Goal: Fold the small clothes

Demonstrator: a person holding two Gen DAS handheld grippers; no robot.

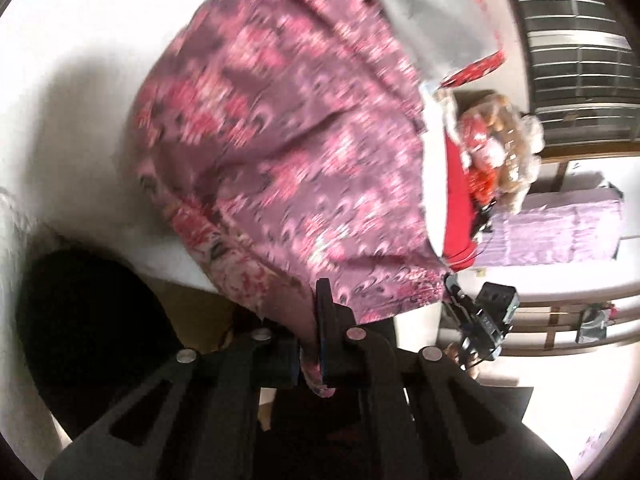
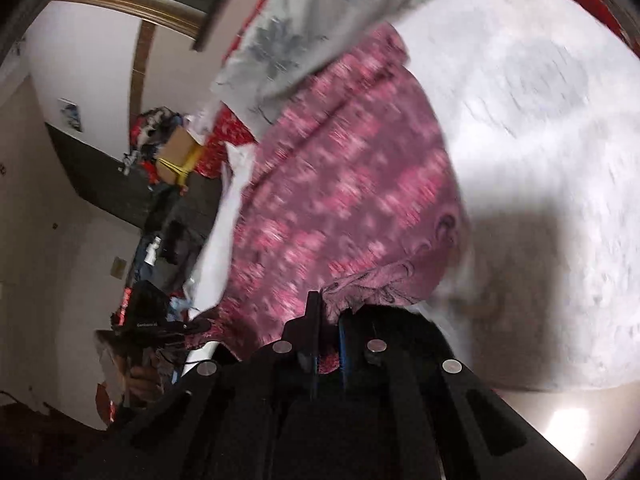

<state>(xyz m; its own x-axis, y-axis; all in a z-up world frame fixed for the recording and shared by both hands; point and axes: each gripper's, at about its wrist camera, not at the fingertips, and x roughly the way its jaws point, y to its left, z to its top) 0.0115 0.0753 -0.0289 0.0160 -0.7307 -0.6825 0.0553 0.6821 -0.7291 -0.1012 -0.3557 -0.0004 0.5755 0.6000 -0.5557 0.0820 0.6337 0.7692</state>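
Observation:
A small pink garment with a red floral print point(image 1: 288, 140) lies spread over a white table point(image 1: 68, 92), blurred by motion. My left gripper point(image 1: 310, 320) is shut on the garment's near hem, which bunches between its black fingers. In the right wrist view the same pink garment point(image 2: 344, 200) stretches away from my right gripper point(image 2: 330, 320), shut on another part of the hem. The other gripper point(image 1: 484, 320) appears at the garment's right corner in the left wrist view, and as a black gripper point(image 2: 152, 320) at lower left in the right wrist view.
A grey flowered cloth point(image 2: 288, 40) lies beyond the pink garment. The white tabletop point(image 2: 540, 160) spreads to the right. A red cloth point(image 1: 458, 200) and a heap of stuffed things point(image 1: 500, 152) sit past the table edge. A lilac bedcover point(image 1: 560, 232) and a window grille point(image 1: 576, 40) are behind.

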